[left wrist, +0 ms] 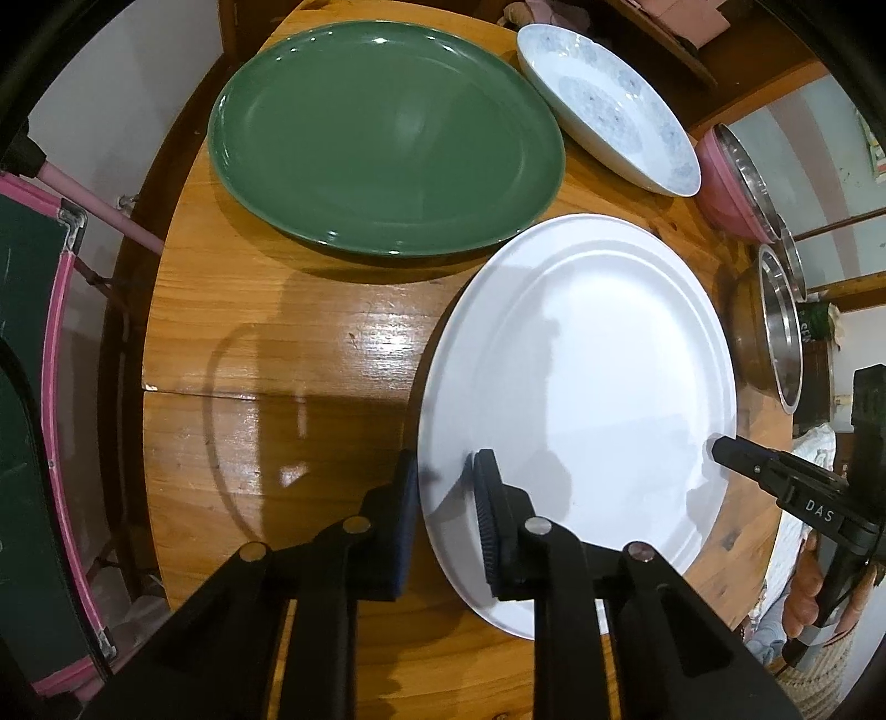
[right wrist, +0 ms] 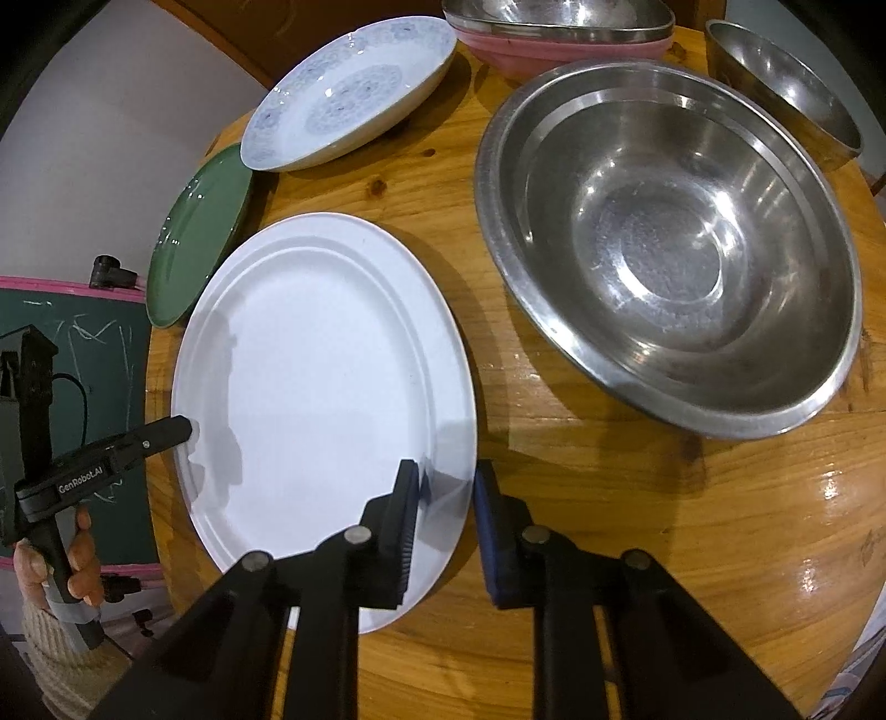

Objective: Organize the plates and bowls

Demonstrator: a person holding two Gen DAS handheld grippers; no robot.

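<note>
A big white oval plate lies on the round wooden table. My left gripper is shut on its left rim, one pad outside the edge and one on the plate's face. On the opposite rim my right gripper is shut the same way. Each gripper's tip shows in the other's view, the right gripper and the left gripper. Behind the white plate sit a green plate and a white plate with a blue pattern.
A large steel bowl stands right of the white plate. A pink bowl holding a steel one and a smaller steel bowl are at the back. A pink-framed green chalkboard stands off the table's left edge.
</note>
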